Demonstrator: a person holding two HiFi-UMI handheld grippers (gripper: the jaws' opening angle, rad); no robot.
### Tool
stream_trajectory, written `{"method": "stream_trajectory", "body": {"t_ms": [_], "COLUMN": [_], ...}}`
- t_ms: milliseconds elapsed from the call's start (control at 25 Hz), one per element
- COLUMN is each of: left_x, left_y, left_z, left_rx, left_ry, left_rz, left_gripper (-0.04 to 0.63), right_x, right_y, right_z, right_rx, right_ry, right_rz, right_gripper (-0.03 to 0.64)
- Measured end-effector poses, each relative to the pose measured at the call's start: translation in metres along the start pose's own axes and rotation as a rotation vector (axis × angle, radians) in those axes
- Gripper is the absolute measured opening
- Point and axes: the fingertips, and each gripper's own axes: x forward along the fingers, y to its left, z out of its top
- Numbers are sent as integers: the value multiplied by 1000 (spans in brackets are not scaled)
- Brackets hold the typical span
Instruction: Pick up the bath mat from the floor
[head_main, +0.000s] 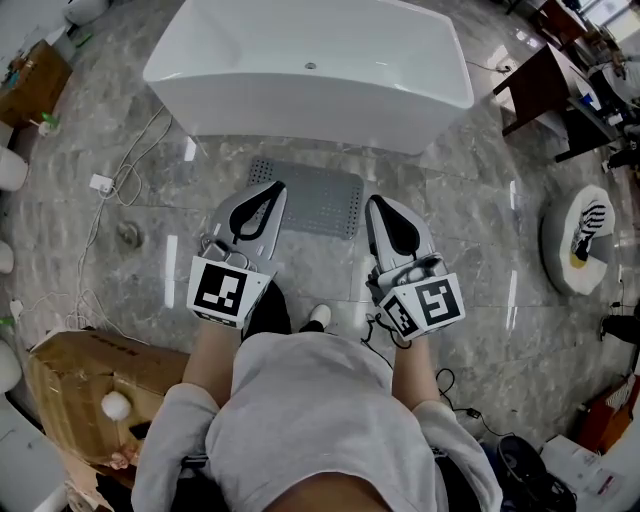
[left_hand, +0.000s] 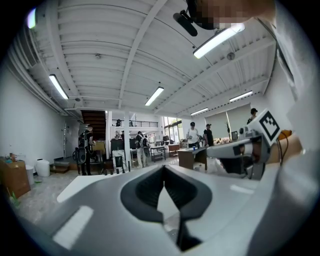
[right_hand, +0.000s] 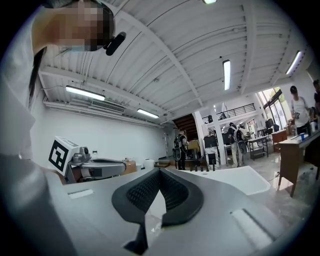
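The grey perforated bath mat (head_main: 322, 198) lies flat on the marble floor in front of the white bathtub (head_main: 310, 70). My left gripper (head_main: 270, 188) hangs above the mat's left end with its jaws shut and nothing between them. My right gripper (head_main: 379, 203) hangs level with the mat's right edge, shut and empty too. Both point forward and slightly up. The left gripper view shows closed jaws (left_hand: 163, 171) against the room and ceiling, with the mat out of sight. The right gripper view shows the same of its jaws (right_hand: 160, 172).
A cardboard box (head_main: 85, 385) stands at my left, with white cables (head_main: 110, 195) on the floor beyond it. A dark table (head_main: 545, 85) and a round white stand holding a shoe (head_main: 585, 235) are at the right. Several people (left_hand: 140, 147) stand far back in the hall.
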Motion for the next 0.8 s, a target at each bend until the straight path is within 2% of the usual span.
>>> {"method": "stream_trajectory", "body": {"t_ms": [360, 800], "left_x": [29, 53], "left_y": [71, 135], "left_z": [-4, -19], "left_rx": [5, 7], "left_ry": [-5, 1], "left_rz": [-65, -152], "left_gripper": [0, 0], "right_x": [72, 134], "right_y": [5, 13], "right_z": [5, -3], "right_rx": [3, 18], "right_ry": [4, 21], "right_rz": [-58, -146], "right_gripper": [0, 0]}}
